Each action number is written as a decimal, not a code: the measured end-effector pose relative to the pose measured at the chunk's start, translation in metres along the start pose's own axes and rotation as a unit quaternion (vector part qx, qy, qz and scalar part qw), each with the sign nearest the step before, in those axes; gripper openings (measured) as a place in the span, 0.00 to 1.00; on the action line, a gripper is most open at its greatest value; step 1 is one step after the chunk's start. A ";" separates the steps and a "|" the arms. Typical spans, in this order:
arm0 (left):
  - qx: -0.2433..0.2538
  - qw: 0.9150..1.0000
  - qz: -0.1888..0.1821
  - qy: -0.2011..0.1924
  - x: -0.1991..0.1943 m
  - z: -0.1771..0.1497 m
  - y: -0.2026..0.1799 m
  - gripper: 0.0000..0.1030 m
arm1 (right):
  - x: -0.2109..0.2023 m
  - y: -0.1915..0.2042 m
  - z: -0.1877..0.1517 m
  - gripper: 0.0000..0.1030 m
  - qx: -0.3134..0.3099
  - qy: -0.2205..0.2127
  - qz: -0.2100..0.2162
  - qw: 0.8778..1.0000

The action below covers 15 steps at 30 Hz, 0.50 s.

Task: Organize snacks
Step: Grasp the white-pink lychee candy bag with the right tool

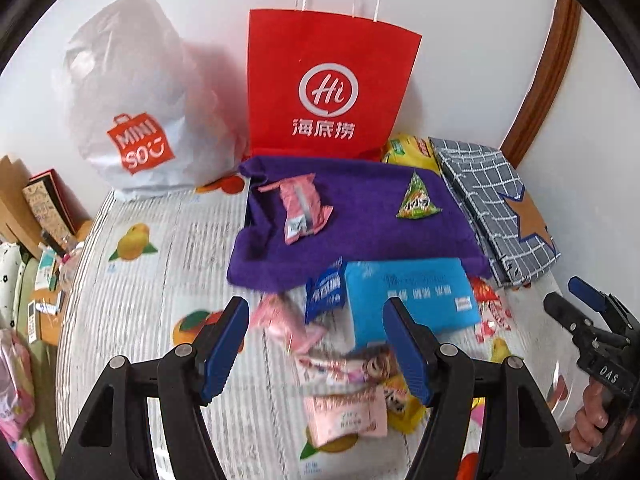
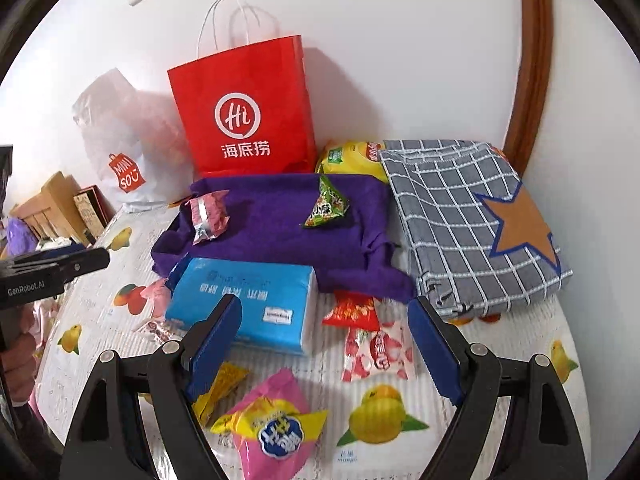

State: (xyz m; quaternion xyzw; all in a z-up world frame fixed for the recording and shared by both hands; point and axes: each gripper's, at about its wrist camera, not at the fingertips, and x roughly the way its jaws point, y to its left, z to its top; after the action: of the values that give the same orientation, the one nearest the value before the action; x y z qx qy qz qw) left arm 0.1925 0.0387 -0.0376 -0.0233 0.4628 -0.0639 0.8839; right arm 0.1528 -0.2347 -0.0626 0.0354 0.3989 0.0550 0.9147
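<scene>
Snacks (image 2: pixel 276 432) are scattered on the bench (image 2: pixel 400 456), two on a purple cloth (image 2: pixel 280 236) at twelve o'clock. Both the left hand-held gripper (image 1: pixel 316 350) and right hand-held gripper (image 2: pixel 324 354) are held spread, pinching nothing.

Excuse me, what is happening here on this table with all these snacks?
A person holds a gripper in each hand above a table strewn with snack packets. Both the left gripper and the right gripper are open and hold nothing. On the purple cloth lie a pink packet and a green triangular packet. The other snacks lie loose around a blue tissue pack. A red paper bag stands behind.
</scene>
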 end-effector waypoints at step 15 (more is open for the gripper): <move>-0.008 1.000 0.014 0.008 0.015 -0.029 0.004 0.66 | 0.010 -0.044 -0.038 0.81 0.024 0.021 -0.031 0.999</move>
State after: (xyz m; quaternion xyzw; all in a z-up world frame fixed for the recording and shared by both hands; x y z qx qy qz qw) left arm 0.1769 0.0408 -0.0667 -0.0234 0.4710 -0.0481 0.8805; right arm 0.1347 -0.2767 -0.1008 0.0436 0.4204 0.0174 0.9061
